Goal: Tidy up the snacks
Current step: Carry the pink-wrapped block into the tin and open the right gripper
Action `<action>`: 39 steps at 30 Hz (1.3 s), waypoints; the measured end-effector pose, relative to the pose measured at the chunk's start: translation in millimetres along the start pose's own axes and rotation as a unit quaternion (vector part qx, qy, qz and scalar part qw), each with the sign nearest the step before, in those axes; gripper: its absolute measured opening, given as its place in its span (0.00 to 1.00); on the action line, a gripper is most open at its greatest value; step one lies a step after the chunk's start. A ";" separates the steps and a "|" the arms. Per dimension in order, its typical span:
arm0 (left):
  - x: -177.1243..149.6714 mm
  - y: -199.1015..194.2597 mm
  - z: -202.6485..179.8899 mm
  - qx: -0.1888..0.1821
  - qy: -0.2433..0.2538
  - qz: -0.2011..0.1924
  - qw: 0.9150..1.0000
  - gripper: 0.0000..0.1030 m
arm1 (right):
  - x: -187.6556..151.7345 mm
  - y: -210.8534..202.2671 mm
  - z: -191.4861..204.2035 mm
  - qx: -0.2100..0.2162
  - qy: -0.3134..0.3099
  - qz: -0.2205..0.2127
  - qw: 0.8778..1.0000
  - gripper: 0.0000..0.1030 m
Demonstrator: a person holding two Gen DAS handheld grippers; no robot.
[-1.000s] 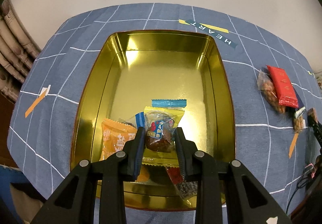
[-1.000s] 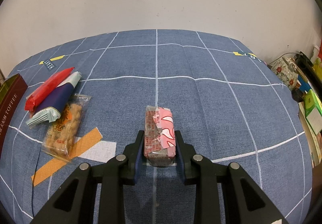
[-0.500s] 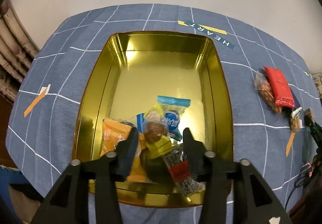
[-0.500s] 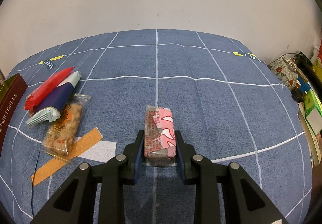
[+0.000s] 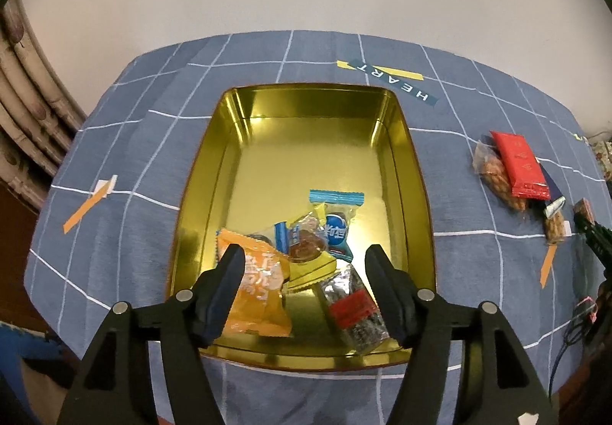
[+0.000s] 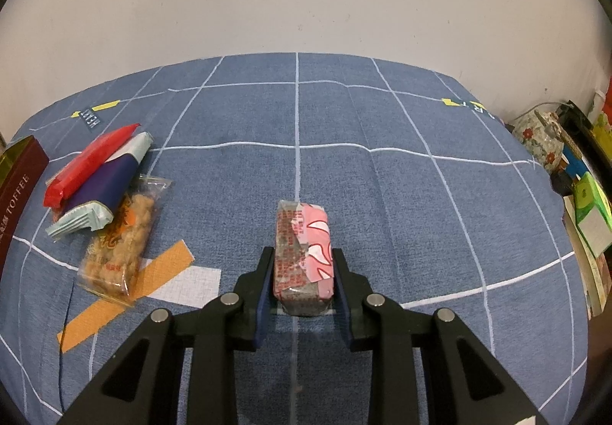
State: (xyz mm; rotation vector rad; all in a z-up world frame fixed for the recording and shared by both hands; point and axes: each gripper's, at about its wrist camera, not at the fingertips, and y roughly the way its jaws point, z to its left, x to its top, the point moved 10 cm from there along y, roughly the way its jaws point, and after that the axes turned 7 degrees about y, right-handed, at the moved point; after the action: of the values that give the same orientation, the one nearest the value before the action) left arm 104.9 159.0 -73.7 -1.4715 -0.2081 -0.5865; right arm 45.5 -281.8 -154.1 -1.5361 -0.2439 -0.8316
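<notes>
A gold tin (image 5: 417,195) lies on the blue checked cloth and holds several snack packets. Among them are an orange packet (image 5: 260,291), a yellow packet with a brown sweet (image 5: 308,255), a blue one (image 5: 336,222) and a clear one with a red label (image 5: 355,310). My left gripper (image 5: 304,260) hovers above them; its jaws are opening and the pads press on nothing. In the right wrist view my right gripper (image 6: 303,264) is shut on a pink-wrapped bar (image 6: 304,253) just over the cloth.
Left of the right gripper lie a red bar (image 6: 90,161), a navy packet (image 6: 101,188) and a clear peanut-brittle packet (image 6: 118,241), near orange tape (image 6: 126,295). The tin's maroon side (image 6: 17,192) shows at far left. Clutter (image 6: 573,176) crowds the table's right edge.
The left gripper has let go of the yellow packet, which now lies in the tin, and has opened and risen. The right gripper has not moved with its pink bar.
</notes>
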 end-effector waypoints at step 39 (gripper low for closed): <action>-48.5 -16.3 106.2 0.079 -0.136 0.018 0.987 0.80 | -20.8 -106.0 318.1 0.219 -0.178 0.015 0.959 0.23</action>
State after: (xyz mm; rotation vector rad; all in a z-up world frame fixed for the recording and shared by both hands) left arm 79.0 273.9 -70.8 -1.3955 -0.4299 -0.3297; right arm 79.0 39.4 -61.4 -1.2530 -0.6248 -0.4305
